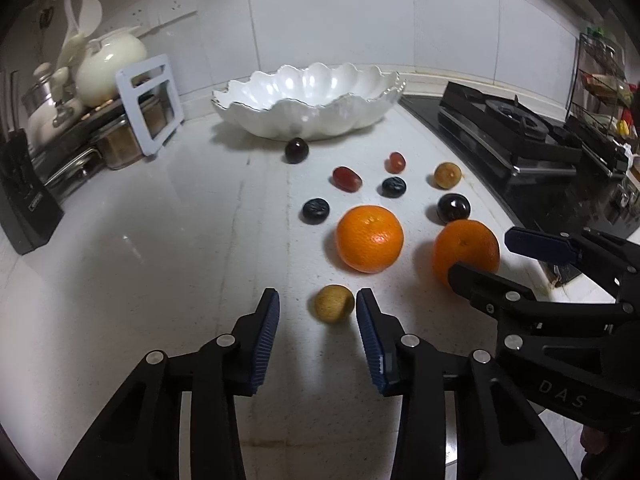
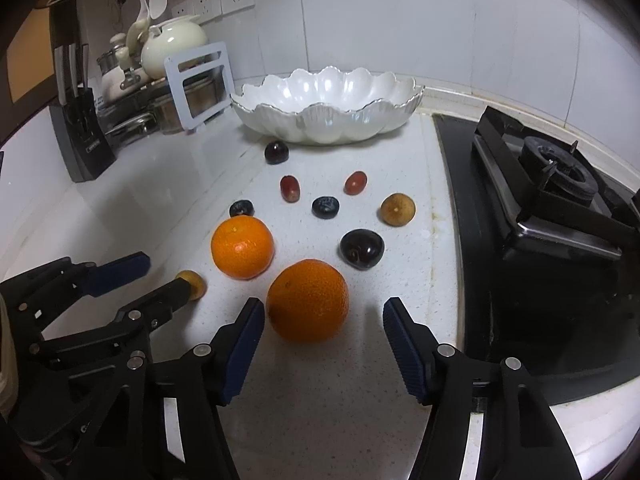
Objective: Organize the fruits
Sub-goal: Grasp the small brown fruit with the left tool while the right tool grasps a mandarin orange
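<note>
where the white counter (image 1: pixel 160 260) runs back to the tiled wall, a scalloped white bowl (image 1: pixel 308 98) stands with nothing visible inside it, and the fruit lies scattered on the counter in front of it. left gripper (image 1: pixel 316 308): fingers apart, low over the counter, with a small tan fruit (image 1: pixel 334 304) between the blue pads; the right pad sits just beside or against the fruit, the left pad clearly apart from it. right gripper (image 2: pixel 324 316): fingers spread wide, with the near orange (image 2: pixel 307 300) between the tips and touching neither pad as far as can be seen. a second orange (image 2: pixel 242 246) lies just behind and to the left. further back lie two dark cherries (image 2: pixel 362 248), (image 2: pixel 276 152), two blueberries (image 2: pixel 325 207), (image 2: pixel 241 208), two red grapes (image 2: pixel 289 188), (image 2: pixel 355 183) and a second tan fruit (image 2: pixel 397 209). a gas hob (image 2: pixel 552 200) borders the counter on the right; a knife block (image 2: pixel 82 136) and a cream teapot (image 2: pixel 172 46) stand at the back left.
</note>
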The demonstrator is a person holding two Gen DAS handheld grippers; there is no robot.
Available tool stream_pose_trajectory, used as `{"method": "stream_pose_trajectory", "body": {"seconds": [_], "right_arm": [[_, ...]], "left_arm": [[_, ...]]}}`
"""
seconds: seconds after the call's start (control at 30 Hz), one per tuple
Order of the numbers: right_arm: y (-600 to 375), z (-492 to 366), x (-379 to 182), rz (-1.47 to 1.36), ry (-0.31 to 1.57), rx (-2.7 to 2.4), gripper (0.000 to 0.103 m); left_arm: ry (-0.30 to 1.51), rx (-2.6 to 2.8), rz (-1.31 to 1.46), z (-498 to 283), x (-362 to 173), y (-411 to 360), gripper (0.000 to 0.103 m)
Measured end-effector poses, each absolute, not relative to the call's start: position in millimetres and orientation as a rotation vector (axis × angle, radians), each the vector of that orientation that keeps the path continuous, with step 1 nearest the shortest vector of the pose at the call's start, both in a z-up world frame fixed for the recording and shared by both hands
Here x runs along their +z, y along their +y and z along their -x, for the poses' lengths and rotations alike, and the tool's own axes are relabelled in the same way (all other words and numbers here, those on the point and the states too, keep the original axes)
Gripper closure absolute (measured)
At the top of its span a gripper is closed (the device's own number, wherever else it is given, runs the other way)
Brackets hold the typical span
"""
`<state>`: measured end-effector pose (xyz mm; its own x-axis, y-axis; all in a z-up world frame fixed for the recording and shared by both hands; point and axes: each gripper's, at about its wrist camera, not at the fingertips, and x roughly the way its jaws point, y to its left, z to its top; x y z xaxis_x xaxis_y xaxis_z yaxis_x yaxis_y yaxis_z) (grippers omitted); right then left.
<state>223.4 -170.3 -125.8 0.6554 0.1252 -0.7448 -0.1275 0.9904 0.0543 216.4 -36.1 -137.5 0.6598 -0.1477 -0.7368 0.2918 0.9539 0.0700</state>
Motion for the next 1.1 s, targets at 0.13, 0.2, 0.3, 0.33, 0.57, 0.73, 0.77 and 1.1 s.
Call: {"method": "stream_pose_trajectory", "body": {"seconds": [0.13, 0.2, 0.3, 0.33, 0.57, 0.73, 0.77, 1.1], "right_arm": [[-170, -227, -128, -0.002, 0.850, 0.158, 0.043], [-169, -229, -129, -0.003, 0.853, 0.168, 0.046], [-168, -231, -130, -0.022, 0.860, 0.189, 0.053], [-168, -233, -130, -0.027, 0.863, 0.197, 0.055], [-167, -233, -130, -0.035, 0.869, 0.209, 0.057], [-166, -232, -129, -0.036, 0.873, 0.203, 0.058], [-166, -232, -128, -0.036, 0.875, 0.200, 0.058], [-161, -232, -104, -0.040, 0.837, 0.171, 0.058]], "left_arm": [[0.837, -0.278, -0.184, -221, -143, -38, 0.070], [0.851, -0.283, -0.179, -225, -146, -38, 0.071], [0.863, -0.288, -0.168, -228, -149, -39, 0.072], [0.870, -0.293, -0.165, -229, -150, -39, 0.074], [0.872, -0.305, -0.158, -231, -151, -42, 0.079], [0.851, -0.302, -0.147, -228, -143, -38, 0.079], [0.846, -0.300, -0.146, -228, -141, -36, 0.079], [0.794, -0.313, -0.085, -233, -109, -23, 0.079]]}}
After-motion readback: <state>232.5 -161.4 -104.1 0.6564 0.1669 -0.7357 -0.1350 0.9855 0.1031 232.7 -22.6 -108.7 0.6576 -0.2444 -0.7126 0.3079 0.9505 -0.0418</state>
